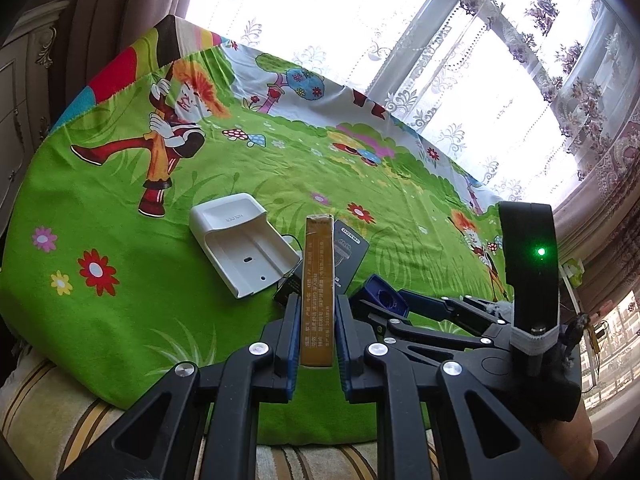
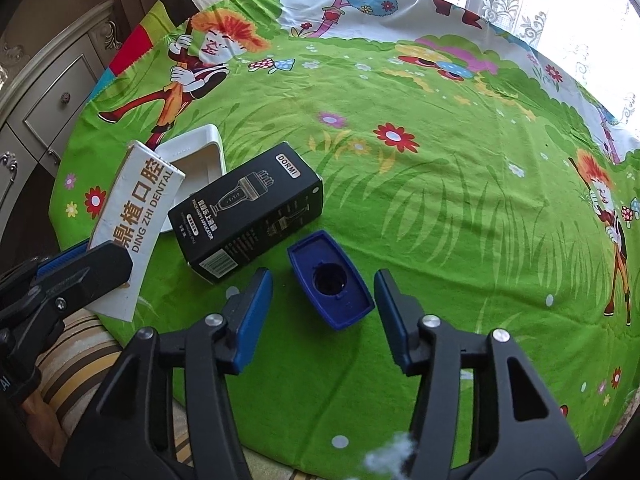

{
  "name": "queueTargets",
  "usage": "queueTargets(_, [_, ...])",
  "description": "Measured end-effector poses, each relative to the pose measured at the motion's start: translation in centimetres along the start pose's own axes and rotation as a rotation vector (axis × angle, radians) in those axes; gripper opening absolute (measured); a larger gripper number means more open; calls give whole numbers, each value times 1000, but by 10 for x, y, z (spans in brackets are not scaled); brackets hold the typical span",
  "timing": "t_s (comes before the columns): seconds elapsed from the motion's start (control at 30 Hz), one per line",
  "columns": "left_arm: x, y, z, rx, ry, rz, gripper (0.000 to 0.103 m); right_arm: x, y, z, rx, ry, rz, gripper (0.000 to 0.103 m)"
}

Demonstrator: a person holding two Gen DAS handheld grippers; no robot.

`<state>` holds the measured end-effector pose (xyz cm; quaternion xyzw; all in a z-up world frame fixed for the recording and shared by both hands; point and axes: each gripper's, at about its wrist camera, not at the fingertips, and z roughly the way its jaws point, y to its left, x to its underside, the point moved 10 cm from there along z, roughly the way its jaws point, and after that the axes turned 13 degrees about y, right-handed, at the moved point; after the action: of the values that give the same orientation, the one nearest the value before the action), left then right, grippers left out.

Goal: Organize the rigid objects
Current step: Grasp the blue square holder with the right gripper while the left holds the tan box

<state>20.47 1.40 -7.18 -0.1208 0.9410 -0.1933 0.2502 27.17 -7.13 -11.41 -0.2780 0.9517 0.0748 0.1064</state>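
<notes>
Between the left tool's pads: left tool (image 1: 318,336) clenched on the narrow edges of the dental box (image 1: 318,292); the box is raised off the cloth, tilted up and away from the camera (its printed face shows in the right view (image 2: 138,224)).
Right tool: right tool (image 2: 324,316) released, pads spread wide; hovers over the blue holder (image 2: 330,280), one pad on each side, touching neither as far as I can tell.
Blue holder: lies on the green cloth (image 2: 460,200), hollow side up; hard plastic, probably light and a bit slick; I would take it across its two long flat walls.
Black box: the black box (image 2: 248,212) lies flat just beside the holder; stiff card, likely light; grip the long sides, gently, as card can dent.
White tray: the white tray (image 1: 240,244) lies behind the black box; rigid, open-topped; take it by a wall.
Desk: draped in the cartoon cloth; a window (image 1: 460,60) lies beyond.
</notes>
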Motion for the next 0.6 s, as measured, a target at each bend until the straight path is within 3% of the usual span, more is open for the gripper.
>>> queueTargets(0.07, [0, 0, 0, 0, -1, 0, 17, 1, 1, 2, 3, 7, -2, 39])
queueTargets(0.13, [0, 0, 0, 2, 0, -1, 17, 3, 0, 3, 3, 9, 2, 32])
queueTargets(0.6, [4, -12, 0, -3, 1, 36, 17, 26, -13, -33, -10, -60, 101, 31])
